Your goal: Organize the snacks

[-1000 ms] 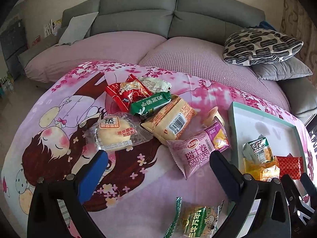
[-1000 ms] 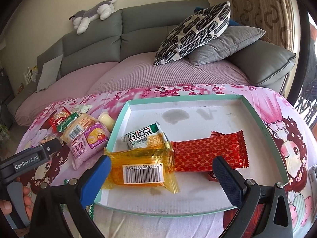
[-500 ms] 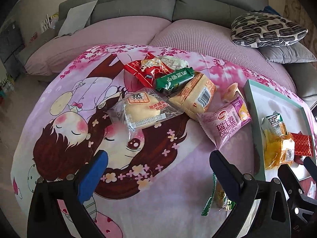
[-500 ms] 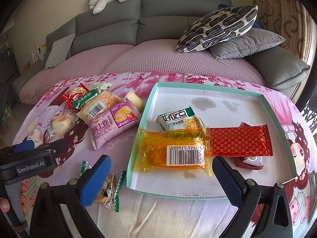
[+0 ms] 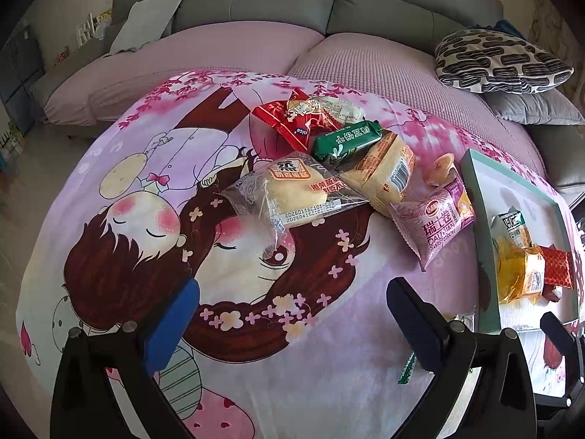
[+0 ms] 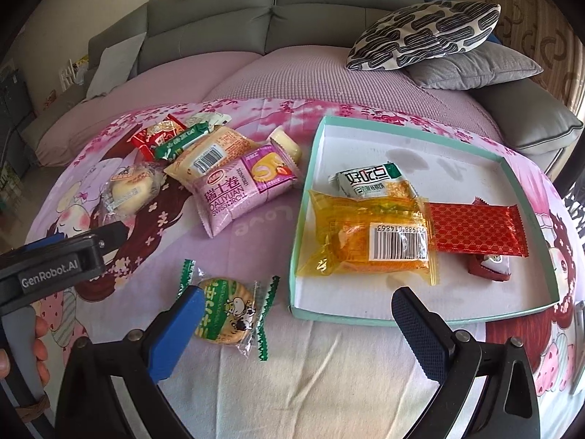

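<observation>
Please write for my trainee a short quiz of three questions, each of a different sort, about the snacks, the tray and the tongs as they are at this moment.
1. True or false: the orange packet lies inside the tray.
2. Which snack lies nearest the right tongs? A) pink Swiss roll packet B) green-edged biscuit packet C) red packet
3. Fill in: the left tongs are ____ and hold nothing.

Key: 1 true; 2 B; 3 open
</observation>
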Tool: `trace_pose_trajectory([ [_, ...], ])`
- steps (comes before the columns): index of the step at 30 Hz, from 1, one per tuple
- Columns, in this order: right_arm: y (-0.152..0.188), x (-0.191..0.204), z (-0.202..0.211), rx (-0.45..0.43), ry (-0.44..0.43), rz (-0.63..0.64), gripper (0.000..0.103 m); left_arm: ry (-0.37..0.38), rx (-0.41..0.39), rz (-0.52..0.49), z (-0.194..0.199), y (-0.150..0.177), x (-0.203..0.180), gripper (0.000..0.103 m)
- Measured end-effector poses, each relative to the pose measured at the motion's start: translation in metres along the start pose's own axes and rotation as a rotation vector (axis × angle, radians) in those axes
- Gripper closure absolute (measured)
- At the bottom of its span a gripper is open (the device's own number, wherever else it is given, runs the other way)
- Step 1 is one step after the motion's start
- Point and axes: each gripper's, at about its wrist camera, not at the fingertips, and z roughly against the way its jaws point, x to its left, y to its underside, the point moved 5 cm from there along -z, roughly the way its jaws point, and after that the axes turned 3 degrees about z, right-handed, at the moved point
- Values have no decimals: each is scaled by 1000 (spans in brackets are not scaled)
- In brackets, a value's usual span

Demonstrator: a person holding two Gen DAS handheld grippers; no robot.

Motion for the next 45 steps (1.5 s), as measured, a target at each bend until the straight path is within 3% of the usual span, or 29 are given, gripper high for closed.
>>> trace_pose_trajectory([
  [7, 9, 15, -5, 36, -1, 3, 0, 19, 41, 15, -10, 9, 9, 1],
  [13, 18, 24, -7, 63, -8, 23, 0, -7, 75, 37, -23, 14, 20, 1],
  [27, 25, 43, -29, 111, -86, 11, 1, -4, 95, 54, -31, 15, 24, 1],
  [31, 23, 54, -32, 102, -114, 26, 8, -6, 101, 58, -34, 13, 25, 1],
  [37, 22, 67, -35, 92, -129, 58, 26, -7, 80, 79, -31, 9, 31, 1],
  [40, 20, 65, -36, 86, -139, 45, 28, -10, 59, 93, -28, 6, 34, 1],
  [42, 18, 64, -37, 78, -144, 32, 32, -12, 45, 101, -26, 4, 36, 1],
  [43, 17, 62, -37, 74, -144, 27, 40, -13, 36, 106, -25, 3, 36, 1],
  [45, 14, 60, -36, 63, -157, 11, 41, -11, 20, 116, -23, 0, 37, 1],
])
